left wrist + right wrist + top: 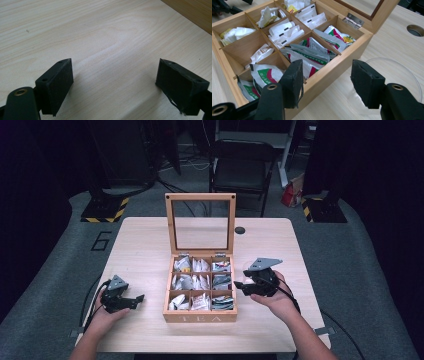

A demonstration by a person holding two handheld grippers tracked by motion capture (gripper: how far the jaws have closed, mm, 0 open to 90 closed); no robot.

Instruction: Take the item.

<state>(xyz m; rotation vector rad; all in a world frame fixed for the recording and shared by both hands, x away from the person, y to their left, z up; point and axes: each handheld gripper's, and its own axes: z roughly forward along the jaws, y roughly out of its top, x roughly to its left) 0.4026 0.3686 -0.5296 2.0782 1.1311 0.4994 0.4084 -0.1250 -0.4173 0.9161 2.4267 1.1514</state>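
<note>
A wooden tea box (200,317) marked TEA stands mid-table, its glass lid (200,197) upright at the back. Its compartments hold tea sachets (200,282), white ones and green-and-white ones (312,50). My right gripper (239,285) hovers just right of the box, pointing at it. In the right gripper view its jaws (327,77) stand apart with the box's near wall (337,67) behind them and nothing pressed between the pads. My left gripper (135,300) rests left of the box, open over bare wood (113,72).
A clear round plastic thing (409,75) lies on the table beside the box, partly behind my right jaw. A cable hole (240,230) sits in the tabletop right of the lid. A black chair (240,170) stands beyond the table's far edge.
</note>
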